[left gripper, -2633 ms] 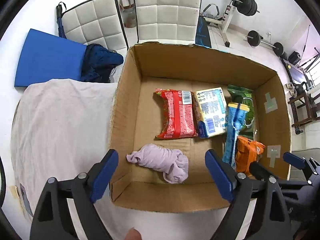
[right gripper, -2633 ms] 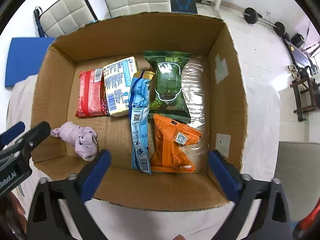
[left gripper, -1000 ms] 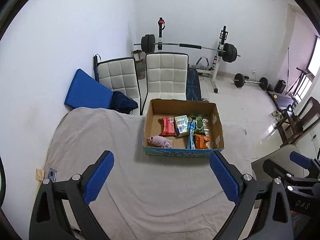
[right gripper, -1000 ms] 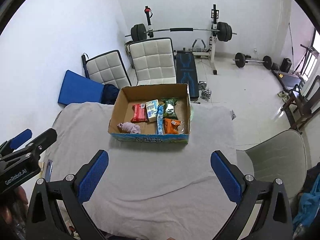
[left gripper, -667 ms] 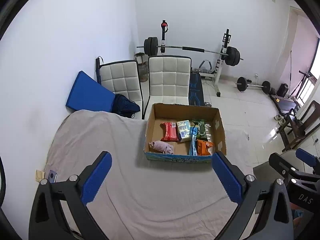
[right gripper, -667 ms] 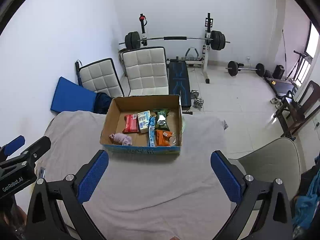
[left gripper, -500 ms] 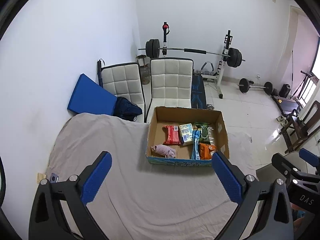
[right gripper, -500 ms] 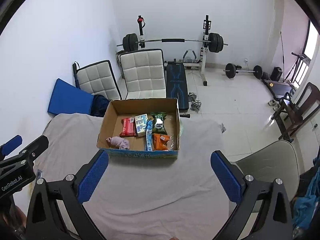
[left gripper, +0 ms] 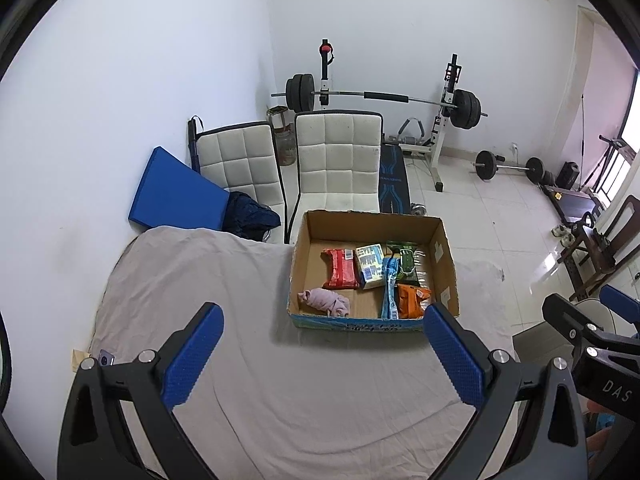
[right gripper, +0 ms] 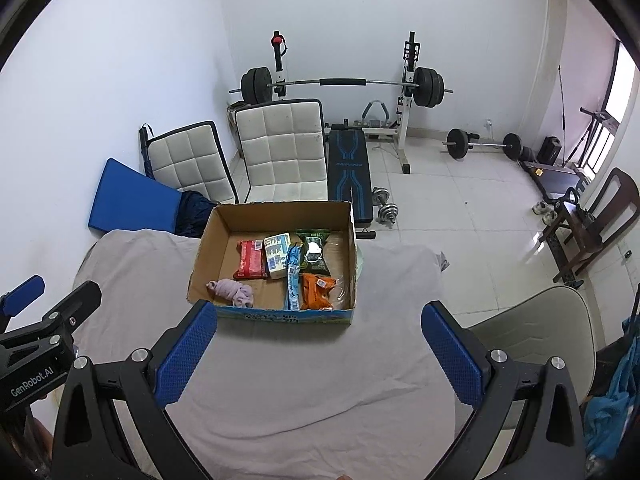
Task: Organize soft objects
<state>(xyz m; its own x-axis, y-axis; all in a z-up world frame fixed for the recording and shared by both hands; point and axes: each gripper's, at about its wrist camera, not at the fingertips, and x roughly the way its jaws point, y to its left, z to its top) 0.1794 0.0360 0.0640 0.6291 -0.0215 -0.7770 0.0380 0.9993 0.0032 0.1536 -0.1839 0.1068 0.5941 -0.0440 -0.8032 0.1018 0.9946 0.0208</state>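
Dumbbells (right gripper: 383, 204) only in right view

Crumpled lilac cloth (left gripper: 325, 301); snack packets (left gripper: 372, 271) boxed

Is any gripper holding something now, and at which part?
Nothing is held. The left gripper and right gripper are both open and empty above the cloth.

Left gripper (right gripper: 24, 300), seen from the right wrist view: white lettering "GenRobot.AI" on its black body. Right gripper (left gripper: 616, 308), seen from the left wrist view: white letters "DAS", the rest cut off. Blue print along the box (right gripper: 280, 316) front and the print on the packets inside are too small to read.
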